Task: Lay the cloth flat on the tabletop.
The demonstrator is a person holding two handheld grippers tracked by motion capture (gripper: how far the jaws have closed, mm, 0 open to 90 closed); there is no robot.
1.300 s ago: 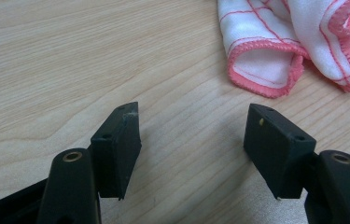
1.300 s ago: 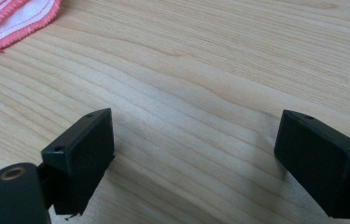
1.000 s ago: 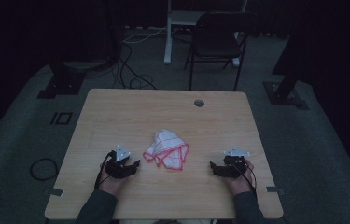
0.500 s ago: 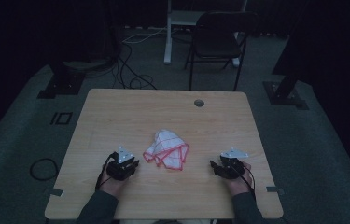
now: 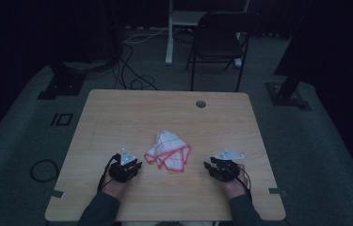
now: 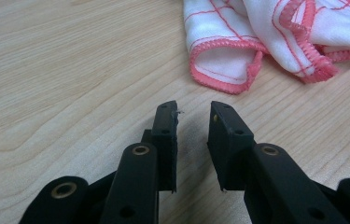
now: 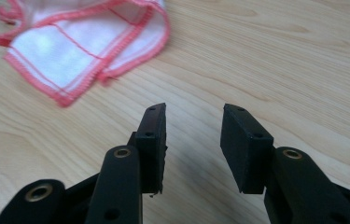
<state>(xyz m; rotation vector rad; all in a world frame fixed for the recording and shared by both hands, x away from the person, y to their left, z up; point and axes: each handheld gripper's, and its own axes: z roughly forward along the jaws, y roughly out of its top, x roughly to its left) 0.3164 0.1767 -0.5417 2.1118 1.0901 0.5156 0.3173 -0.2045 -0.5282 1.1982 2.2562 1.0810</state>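
Note:
A white cloth (image 5: 168,149) with red stitched edges and red grid lines lies crumpled at the middle of the wooden table (image 5: 164,113). My left gripper (image 5: 135,165) rests just left of it, pointing at it. In the left gripper view the cloth (image 6: 275,28) lies a short way beyond my left gripper (image 6: 193,109). Its jaws have just been closing and stand partly open, with bare wood between them. My right gripper (image 5: 208,165) sits to the cloth's right. Its jaws (image 7: 193,114) have also been closing, with nothing between them, and the cloth (image 7: 65,46) lies ahead to the left.
A round cable hole (image 5: 201,103) sits near the table's far edge. Beyond the table stand a dark folding chair (image 5: 219,42) and a white desk leg (image 5: 169,33), and cables (image 5: 132,70) lie on the carpet. Bare wood surrounds the cloth.
Both pairs of jaws have narrowed from wide open to partly open. The right gripper has shifted a little leftward toward the cloth. The cloth has not moved.

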